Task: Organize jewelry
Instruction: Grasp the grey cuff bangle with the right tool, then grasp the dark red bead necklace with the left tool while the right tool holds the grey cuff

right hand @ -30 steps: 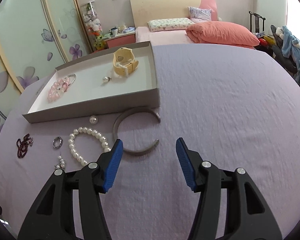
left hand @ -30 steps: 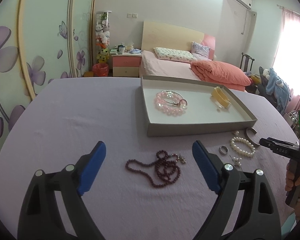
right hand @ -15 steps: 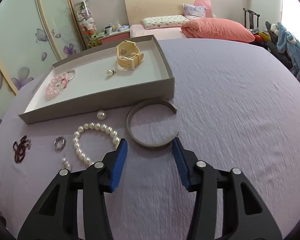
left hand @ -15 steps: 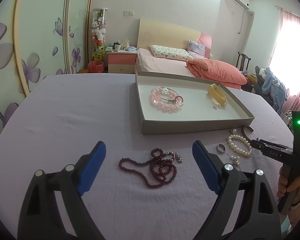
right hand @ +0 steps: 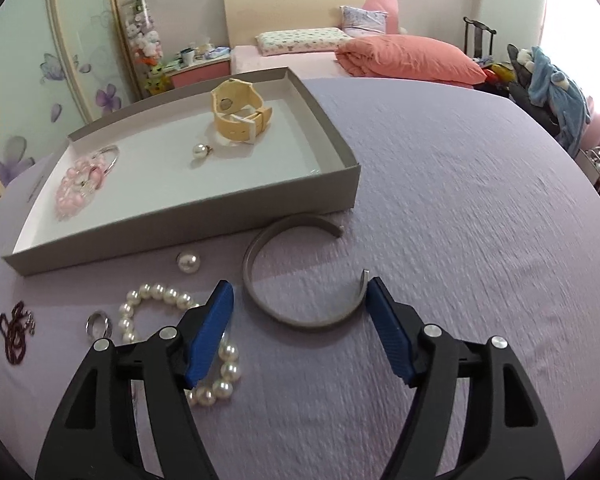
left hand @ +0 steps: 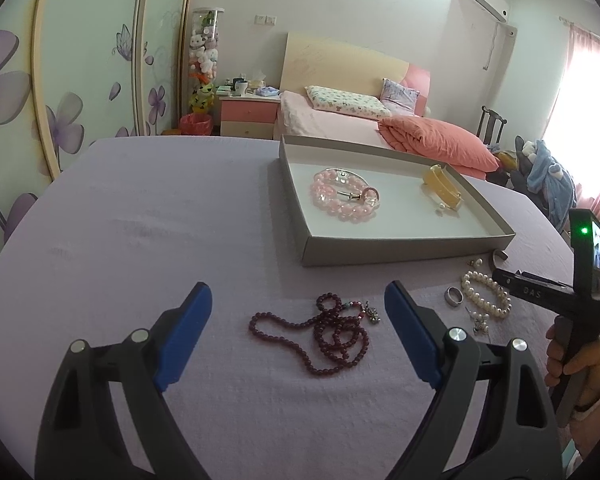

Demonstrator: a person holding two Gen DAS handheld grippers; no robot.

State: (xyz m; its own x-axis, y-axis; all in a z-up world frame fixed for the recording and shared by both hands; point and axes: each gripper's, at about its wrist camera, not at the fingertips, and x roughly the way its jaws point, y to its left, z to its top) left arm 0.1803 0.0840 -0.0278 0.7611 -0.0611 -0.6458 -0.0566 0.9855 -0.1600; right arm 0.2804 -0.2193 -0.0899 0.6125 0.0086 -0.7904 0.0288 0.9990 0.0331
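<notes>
A grey tray point(right hand: 220, 208) point(left hand: 380, 246) on the purple cloth holds a pink bead bracelet point(left hand: 344, 196) point(right hand: 80, 184), a yellow watch point(right hand: 238, 112) point(left hand: 442, 190) and a pearl earring point(right hand: 200, 151). My right gripper point(right hand: 298, 320) is open, its fingers either side of the near part of a grey open bangle point(right hand: 296, 276). A pearl bracelet point(right hand: 180, 340) point(left hand: 486, 298), silver ring point(right hand: 99, 323) point(left hand: 455, 295) and loose pearl point(right hand: 188, 262) lie left of it. My left gripper point(left hand: 298, 332) is open over a dark red bead necklace point(left hand: 328, 332) point(right hand: 14, 330).
A small pearl charm point(left hand: 478, 320) lies by the ring. The right gripper's handle and the hand holding it point(left hand: 572, 320) show at the right edge of the left wrist view. A bed point(right hand: 380, 56) and a wardrobe stand behind the table.
My right gripper has moved forward and down, so its fingers now flank the grey bangle. My left gripper has shifted slightly, staying open over the red necklace.
</notes>
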